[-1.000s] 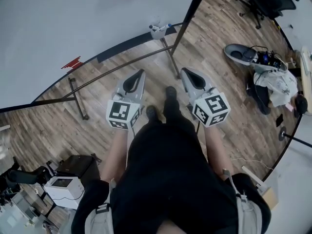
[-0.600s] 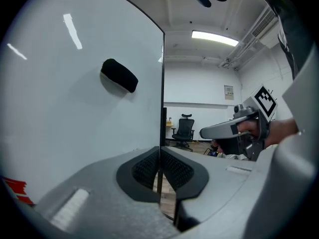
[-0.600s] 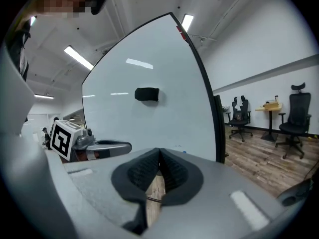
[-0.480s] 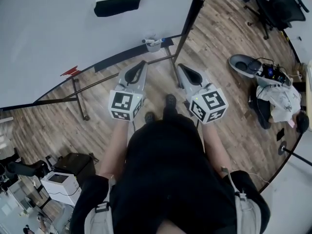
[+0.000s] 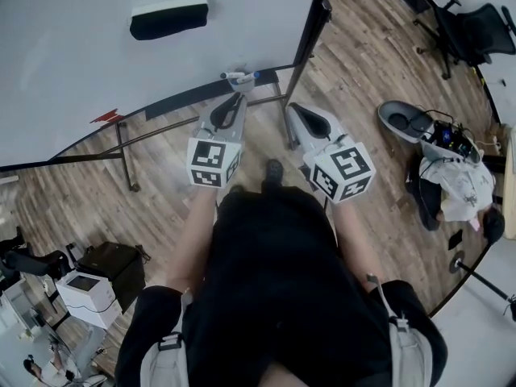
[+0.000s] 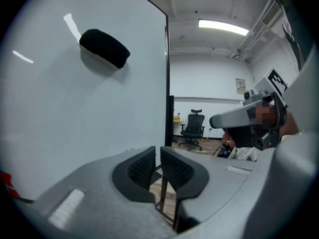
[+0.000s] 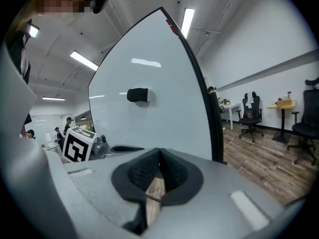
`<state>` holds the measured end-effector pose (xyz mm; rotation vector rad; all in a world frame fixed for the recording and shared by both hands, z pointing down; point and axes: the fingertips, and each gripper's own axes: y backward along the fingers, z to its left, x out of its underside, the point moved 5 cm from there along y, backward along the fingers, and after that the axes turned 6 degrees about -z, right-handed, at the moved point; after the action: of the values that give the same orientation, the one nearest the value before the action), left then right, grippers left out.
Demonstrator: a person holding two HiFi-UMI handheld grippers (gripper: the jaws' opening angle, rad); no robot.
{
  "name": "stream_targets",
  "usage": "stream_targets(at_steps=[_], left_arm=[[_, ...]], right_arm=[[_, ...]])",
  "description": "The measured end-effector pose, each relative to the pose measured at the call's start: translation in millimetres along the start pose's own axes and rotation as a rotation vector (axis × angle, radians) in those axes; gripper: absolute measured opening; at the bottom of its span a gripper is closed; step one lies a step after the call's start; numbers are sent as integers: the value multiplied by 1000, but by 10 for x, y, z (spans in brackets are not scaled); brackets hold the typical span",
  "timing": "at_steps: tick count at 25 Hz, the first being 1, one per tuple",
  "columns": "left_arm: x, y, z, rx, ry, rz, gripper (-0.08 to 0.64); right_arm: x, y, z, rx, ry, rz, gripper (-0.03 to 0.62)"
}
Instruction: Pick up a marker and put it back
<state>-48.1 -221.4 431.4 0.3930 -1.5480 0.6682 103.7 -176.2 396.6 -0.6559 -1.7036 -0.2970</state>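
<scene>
With left gripper (image 5: 235, 101) and right gripper (image 5: 295, 111) both closed and empty, the left should open before squarely straddling the marker (image 5: 241, 76) at the whiteboard's (image 5: 121, 63) bottom edge.

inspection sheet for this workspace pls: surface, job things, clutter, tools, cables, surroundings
surface: whiteboard on a stand, with a red mark near its lower edge
job's things: marker at the board's lower edge, untouched, just ahead of the left tool
clutter: black eraser stuck on the board
grippers: left tool shut, nothing between its jaws; right tool shut, also empty
cables: wires in a pile of gear on the floor at the right
surroundings: wood floor, office chair, white machine at lower left
</scene>
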Motion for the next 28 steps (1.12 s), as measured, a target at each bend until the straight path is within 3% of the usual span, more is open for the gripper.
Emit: stream_targets(at_steps=[8, 13, 28], left_arm=[[179, -212, -54, -21, -5, 39, 25], [265, -356, 15, -43, -17, 67, 84], [399, -737, 76, -49, -151, 162, 137]], right_arm=[[10, -10, -227, -1, -5, 13, 2], [31, 21, -301, -2, -1, 18, 2], [-7, 54, -448, 18, -31, 20, 2]])
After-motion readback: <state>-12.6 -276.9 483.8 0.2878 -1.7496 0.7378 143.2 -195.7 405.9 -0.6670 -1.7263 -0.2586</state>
